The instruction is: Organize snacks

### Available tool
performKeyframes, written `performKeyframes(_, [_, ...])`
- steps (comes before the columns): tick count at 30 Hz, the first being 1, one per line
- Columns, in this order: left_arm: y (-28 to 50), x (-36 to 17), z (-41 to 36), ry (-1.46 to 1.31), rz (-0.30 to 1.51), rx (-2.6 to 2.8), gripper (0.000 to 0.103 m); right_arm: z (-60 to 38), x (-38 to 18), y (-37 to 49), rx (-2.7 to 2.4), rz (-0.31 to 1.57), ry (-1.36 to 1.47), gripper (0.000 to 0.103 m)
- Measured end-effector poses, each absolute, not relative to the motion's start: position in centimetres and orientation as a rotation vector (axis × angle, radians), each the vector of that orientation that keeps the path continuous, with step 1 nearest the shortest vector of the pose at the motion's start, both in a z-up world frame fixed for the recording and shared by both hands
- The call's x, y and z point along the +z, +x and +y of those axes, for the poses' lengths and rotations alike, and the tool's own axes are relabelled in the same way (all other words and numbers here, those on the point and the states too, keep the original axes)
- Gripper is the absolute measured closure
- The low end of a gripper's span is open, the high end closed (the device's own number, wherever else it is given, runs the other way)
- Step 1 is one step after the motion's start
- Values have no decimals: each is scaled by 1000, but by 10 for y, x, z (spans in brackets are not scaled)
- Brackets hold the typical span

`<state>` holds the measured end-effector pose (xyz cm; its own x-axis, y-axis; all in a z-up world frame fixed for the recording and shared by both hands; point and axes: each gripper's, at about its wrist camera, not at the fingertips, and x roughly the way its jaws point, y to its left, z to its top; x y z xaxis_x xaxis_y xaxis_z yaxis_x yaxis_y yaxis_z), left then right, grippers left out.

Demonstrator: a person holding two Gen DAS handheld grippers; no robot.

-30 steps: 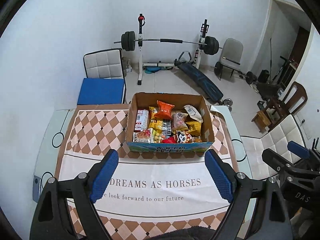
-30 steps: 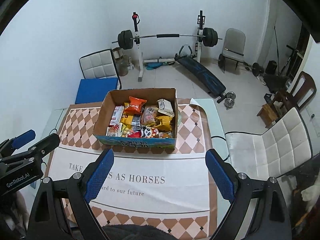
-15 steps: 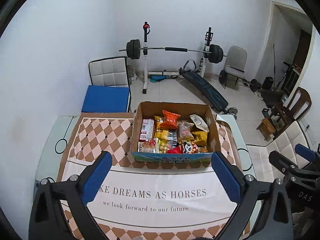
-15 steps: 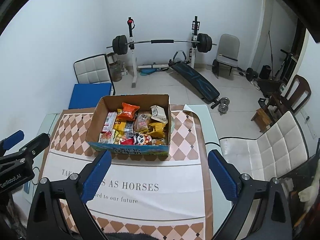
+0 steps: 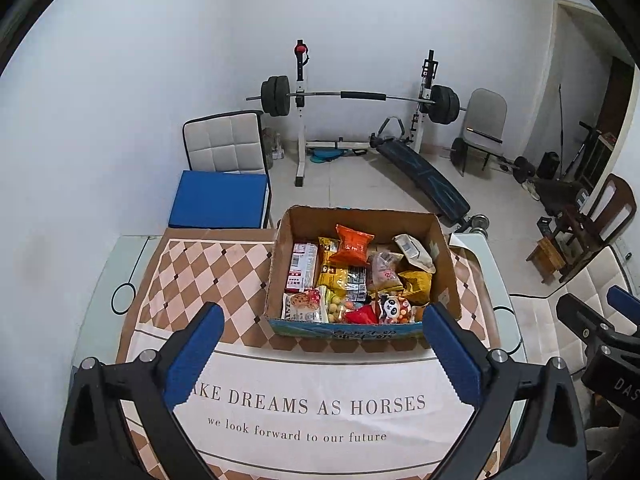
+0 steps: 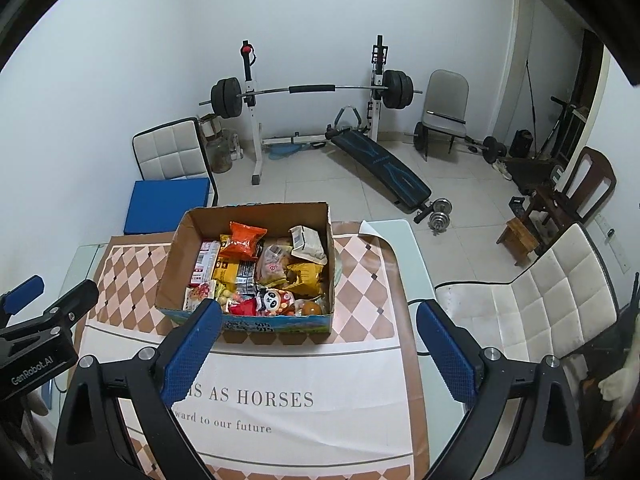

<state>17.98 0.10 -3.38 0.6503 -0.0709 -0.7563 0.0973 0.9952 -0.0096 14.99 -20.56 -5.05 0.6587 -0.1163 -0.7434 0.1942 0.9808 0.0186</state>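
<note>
An open cardboard box (image 5: 450, 280) stands on the far part of the table, packed with several snack packets: an orange bag (image 5: 354, 240) on top, a red-and-white pack (image 5: 302, 268), a panda pack (image 5: 394, 307). The box also shows in the right wrist view (image 6: 172, 264), with the orange bag (image 6: 242, 240). My left gripper (image 5: 322, 350) is open and empty, held above the tablecloth short of the box. My right gripper (image 6: 318, 350) is open and empty, short of the box and to its right.
A checkered tablecloth with printed words (image 5: 320, 404) covers the glass table (image 5: 102, 280). A white chair with a blue cushion (image 5: 220, 200) stands behind the table, another white chair (image 6: 536, 300) to the right. A barbell rack (image 5: 352, 96) and bench stand by the far wall.
Both grippers have drawn up and tilted, so the box sits lower in both views. Both stay open and empty. The box and snacks have not moved.
</note>
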Motion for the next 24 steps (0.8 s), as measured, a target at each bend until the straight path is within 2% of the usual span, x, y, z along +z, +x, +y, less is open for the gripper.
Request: performKeyframes(24, [188,-38,-10,44,872,-109,1,-209,-63,163,-178,844,100,3])
